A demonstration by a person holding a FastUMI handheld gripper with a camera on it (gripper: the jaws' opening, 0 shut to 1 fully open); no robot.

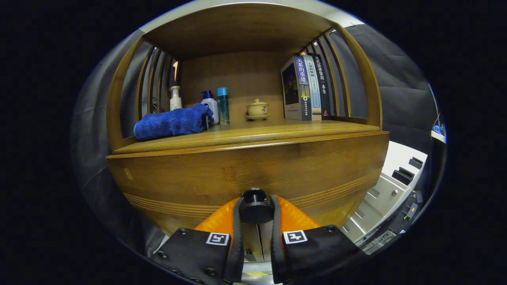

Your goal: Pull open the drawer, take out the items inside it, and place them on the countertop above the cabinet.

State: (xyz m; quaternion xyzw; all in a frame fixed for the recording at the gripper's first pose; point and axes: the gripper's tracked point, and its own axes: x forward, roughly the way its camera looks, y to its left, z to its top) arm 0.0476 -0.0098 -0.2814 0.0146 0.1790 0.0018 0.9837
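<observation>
Tool (pixel 255 211) has its 2 fingers closed on the dark drawer knob (pixel 254 206) dead ahead — drawer front (pixel 237 174) sits shut below the worktop (pixel 253 132), so the pull runs straight back.

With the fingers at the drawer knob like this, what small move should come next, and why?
Probably a straight pull back: the gripper looks shut on the black knob of the drawer front, which still sits flush under the countertop.
</observation>
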